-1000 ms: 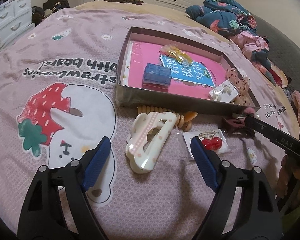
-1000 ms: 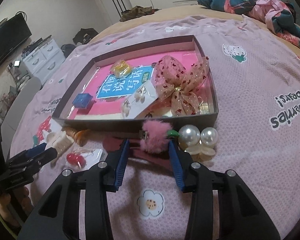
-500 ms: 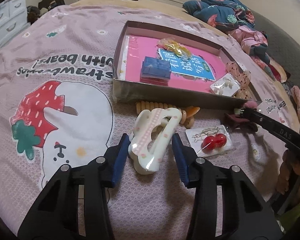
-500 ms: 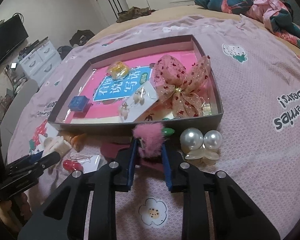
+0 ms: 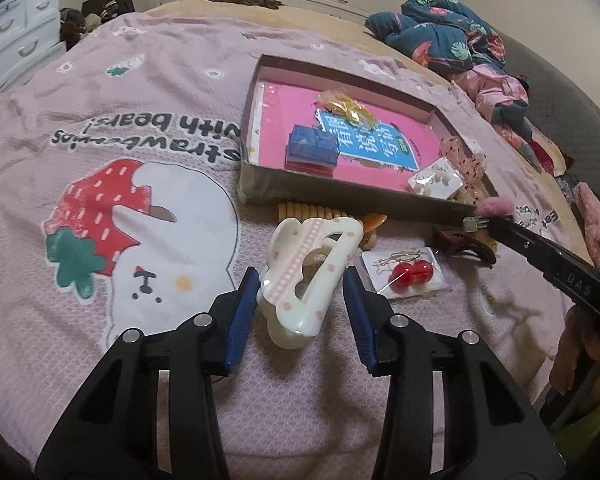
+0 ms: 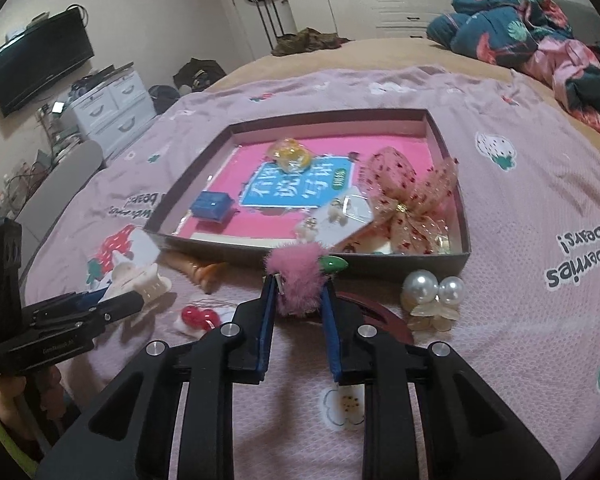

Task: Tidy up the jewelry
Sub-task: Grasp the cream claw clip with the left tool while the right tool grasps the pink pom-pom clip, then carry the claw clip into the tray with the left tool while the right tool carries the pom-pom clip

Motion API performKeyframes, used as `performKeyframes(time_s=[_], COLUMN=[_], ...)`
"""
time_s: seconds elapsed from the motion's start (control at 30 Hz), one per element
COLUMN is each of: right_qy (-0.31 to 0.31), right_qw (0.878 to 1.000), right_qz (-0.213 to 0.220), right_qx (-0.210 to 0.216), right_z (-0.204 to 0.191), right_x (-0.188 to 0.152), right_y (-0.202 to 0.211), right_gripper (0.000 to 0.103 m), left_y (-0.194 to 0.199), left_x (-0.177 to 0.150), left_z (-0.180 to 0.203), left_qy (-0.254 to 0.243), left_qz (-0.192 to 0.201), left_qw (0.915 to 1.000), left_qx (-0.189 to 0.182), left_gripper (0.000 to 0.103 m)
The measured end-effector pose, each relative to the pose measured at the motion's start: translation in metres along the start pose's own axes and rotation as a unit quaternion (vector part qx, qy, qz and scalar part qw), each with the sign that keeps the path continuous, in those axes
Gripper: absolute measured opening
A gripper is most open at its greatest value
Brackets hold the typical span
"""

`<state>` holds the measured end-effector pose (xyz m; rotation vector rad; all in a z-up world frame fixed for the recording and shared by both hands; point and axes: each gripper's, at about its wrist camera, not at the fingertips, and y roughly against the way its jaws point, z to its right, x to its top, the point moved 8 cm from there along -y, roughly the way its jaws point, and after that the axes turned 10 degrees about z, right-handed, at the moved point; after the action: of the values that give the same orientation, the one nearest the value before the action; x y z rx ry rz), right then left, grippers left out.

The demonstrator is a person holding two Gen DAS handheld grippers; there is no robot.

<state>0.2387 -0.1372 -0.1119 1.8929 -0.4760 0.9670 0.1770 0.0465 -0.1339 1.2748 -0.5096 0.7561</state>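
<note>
A cream hair claw [image 5: 312, 256] with pink dots lies on the pink bedspread, and my left gripper [image 5: 301, 280] is shut on it, its blue pads against the claw's sides. My right gripper [image 6: 298, 292] is shut on a fluffy pink hair clip [image 6: 300, 276] with a green leaf, held just above the bed before the box's front wall. The dark cardboard box [image 6: 380, 264] holds a pink book, a blue case [image 6: 214, 206], a yellow wrapped piece, an earring card and a tulle bow [image 6: 404, 196]. The left wrist view shows the right gripper [image 5: 476, 222] and the box [image 5: 340, 196].
Loose on the bed in front of the box are a card of red cherry earrings [image 5: 408, 274], an amber hair claw [image 5: 312, 212], a dark red clip [image 6: 380, 312] and a pearl clip [image 6: 432, 292]. A bundled quilt [image 6: 520, 12] lies at the far right.
My left jaws closed in from wide apart onto the cream claw. My right jaws closed on the pink fluffy clip, which has risen a little off the bed.
</note>
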Motion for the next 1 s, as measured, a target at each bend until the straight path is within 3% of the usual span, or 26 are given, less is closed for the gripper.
performKeyframes(time_s=[0.53,1.0], right_qy=[0.025,0.004], right_qw=[0.999,0.998], right_qz=[0.027,0.061], right_qx=[0.023,-0.002], right_z=[-0.023,0.018], right_x=[0.026,0.06], right_y=[0.011,0.018], right_gripper=[0.021,0.021], left_y=[0.024,0.005], left_x=[0.041,0.091], left_z=[-0.005,0.03], left_qy=[0.008,-0.019], left_qz=[0.039,0.058], left_qw=[0.9991,0.9981], left_qx=[0.011,-0.001], left_gripper=[0.032,0.032])
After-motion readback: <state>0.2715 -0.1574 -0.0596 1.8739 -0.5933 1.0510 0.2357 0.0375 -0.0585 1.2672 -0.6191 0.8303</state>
